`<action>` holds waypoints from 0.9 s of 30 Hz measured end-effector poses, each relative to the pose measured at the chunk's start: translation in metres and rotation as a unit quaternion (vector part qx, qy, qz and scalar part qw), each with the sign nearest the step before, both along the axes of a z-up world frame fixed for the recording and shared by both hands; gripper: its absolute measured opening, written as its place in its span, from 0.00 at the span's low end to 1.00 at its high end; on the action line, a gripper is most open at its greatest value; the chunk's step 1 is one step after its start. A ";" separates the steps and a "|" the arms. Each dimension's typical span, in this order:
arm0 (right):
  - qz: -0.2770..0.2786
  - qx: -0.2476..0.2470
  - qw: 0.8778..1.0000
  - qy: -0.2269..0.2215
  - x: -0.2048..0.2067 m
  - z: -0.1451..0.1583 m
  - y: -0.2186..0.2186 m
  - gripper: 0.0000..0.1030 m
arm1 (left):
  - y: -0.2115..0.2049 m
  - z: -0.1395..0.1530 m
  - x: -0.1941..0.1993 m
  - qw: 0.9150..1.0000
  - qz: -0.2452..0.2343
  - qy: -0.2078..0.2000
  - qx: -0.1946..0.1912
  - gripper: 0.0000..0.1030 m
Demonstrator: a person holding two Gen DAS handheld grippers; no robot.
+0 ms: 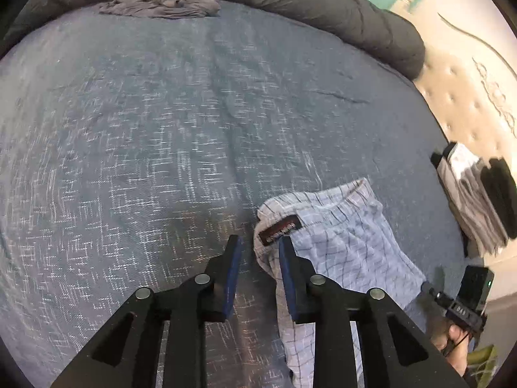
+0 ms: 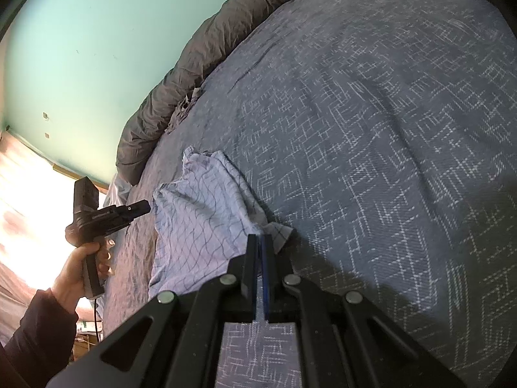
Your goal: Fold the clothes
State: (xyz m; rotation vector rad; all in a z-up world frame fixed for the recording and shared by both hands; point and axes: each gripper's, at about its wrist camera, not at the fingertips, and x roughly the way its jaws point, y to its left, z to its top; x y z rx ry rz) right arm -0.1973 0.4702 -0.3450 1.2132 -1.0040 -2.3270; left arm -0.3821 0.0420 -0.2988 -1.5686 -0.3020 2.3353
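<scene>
Bed [image 1: 161, 129]: a blue bedspread with a white woven pattern fills both views; every place below is given from it.
Duvet [image 1: 323, 3]: a grey roll lying along the bed's far edge, under a teal wall [image 2: 80, 48].
Headboard [image 1: 468, 97]: cream and tufted, at the bed's right end in the left wrist view.
Shorts [image 1: 339, 242]: pale blue check, rumpled on the bed near its front edge, waistband and dark label [image 1: 280, 229] turned up.
Grey cloth [image 1: 161, 3]: a small crumpled piece at the bed's far side, touching the duvet.
Folded pile [image 1: 478, 200]: grey and dark items at the bed's right end, by the headboard; blurred.
Left claw [image 1: 258, 249]: fingers apart over the bed, the shorts' waistband edge between them; the right finger [image 1: 286, 274] lies against the cloth, the left one [image 1: 231, 274] stands clear over bare bedspread, so nothing is clamped.
Right claw [image 2: 259, 242]: fingers together, tips at a corner of the shorts on the bed; whether cloth is pinched cannot be told.
Hand [image 2: 77, 268]: in a dark sleeve, holding the left tool's grip just off the bed's edge.
</scene>
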 end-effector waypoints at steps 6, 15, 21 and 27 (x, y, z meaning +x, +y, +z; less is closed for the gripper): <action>-0.012 0.057 0.998 0.028 0.003 0.037 0.006 0.05 | 0.005 -0.011 0.000 0.999 0.018 -0.012 0.025 0.25; 0.087 0.089 0.992 0.035 -0.077 0.075 -0.047 0.37 | 0.009 -0.023 -0.004 0.996 0.043 -0.028 0.072 0.26; 0.146 0.138 0.979 0.010 -0.156 0.063 -0.111 0.38 | 0.000 -0.028 -0.007 0.993 0.054 -0.026 0.101 0.33; 0.176 0.186 0.967 -0.005 -0.191 0.048 -0.142 0.39 | 0.001 -0.034 -0.011 0.994 0.041 -0.025 0.101 0.34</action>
